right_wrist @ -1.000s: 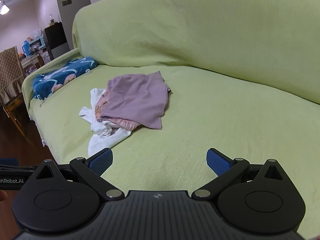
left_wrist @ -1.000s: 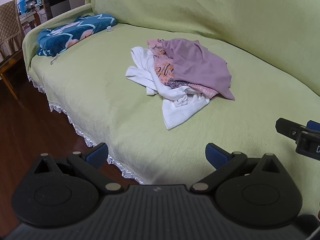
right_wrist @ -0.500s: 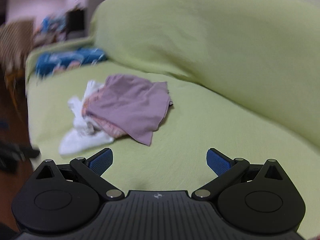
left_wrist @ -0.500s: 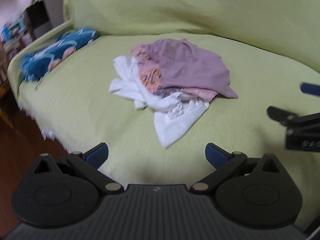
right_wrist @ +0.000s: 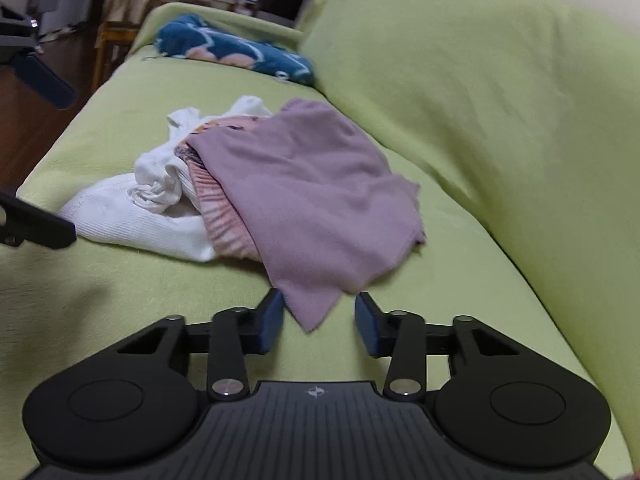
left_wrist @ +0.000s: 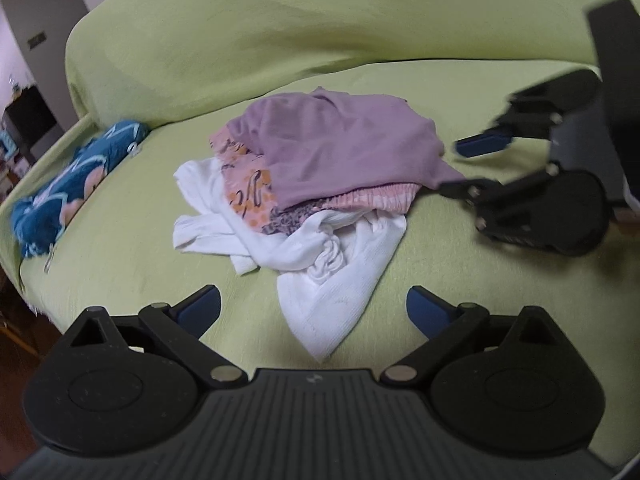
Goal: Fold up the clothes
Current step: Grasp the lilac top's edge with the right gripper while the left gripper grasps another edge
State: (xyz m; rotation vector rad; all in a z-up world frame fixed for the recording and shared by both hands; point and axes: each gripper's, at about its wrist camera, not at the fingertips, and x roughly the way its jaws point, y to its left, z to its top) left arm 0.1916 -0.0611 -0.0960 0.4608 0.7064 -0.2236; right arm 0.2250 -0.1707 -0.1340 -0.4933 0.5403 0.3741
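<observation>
My matte-black plastic right gripper [right_wrist: 319,322] had blue rubber finger pads [right_wrist: 270,319], silver pivot screws, and ribbing at six o'clock.

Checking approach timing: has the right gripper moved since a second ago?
Yes. The right gripper has closed in on the purple garment, jaws narrowed around its corner; the sofa back looms nearer.

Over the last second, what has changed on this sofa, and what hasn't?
Both tools have moved closer to the clothes pile. The right hand-held gripper has swung in low and narrowed its fingers around the near corner of the purple garment, not yet pinching it. The left hand-held gripper stays wide open, short of the white garment. The pile and the blue patterned blanket lie as before.
</observation>
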